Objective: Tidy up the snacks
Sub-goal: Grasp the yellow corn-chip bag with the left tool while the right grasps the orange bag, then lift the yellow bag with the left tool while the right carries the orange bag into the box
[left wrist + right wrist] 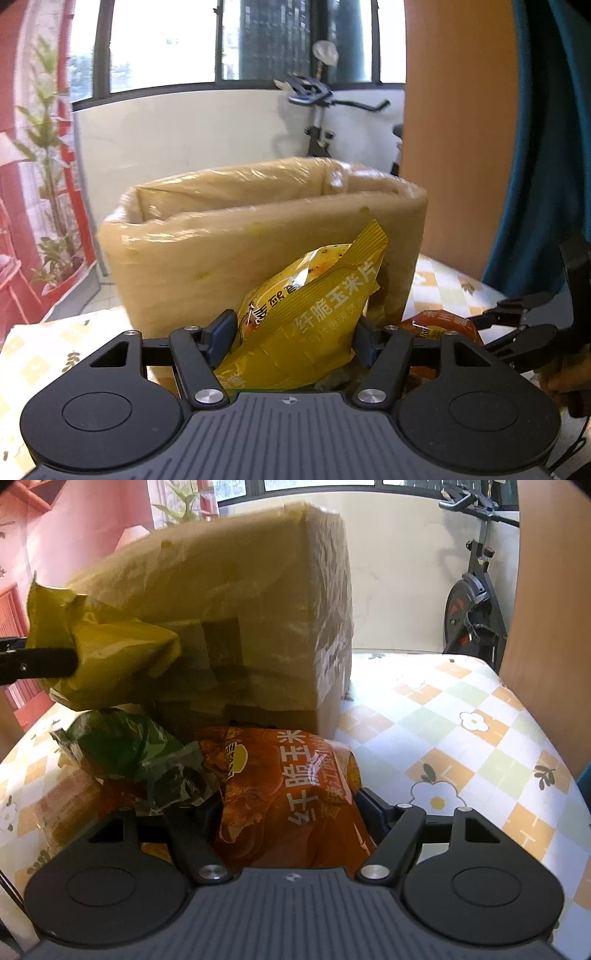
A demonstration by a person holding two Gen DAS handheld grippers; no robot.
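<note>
My left gripper [293, 338] is shut on a yellow corn-chip bag [310, 314] and holds it up in front of an open cardboard box [236, 236] wrapped in clear film. The same yellow bag [110, 657] shows in the right wrist view, raised beside the box [236, 602]. My right gripper [291, 812] is shut on an orange corn-chip bag [291, 794] lying on the table at the foot of the box. A green snack bag [136, 753] lies left of the orange bag. The right gripper [517, 325] and orange bag [439, 326] show at the right of the left view.
The table [461, 738] has a checked floral cloth. An exercise bike [472, 602] stands behind the table by a white wall. A brown panel [454, 147] rises at the right. A plant [48, 177] stands at the left.
</note>
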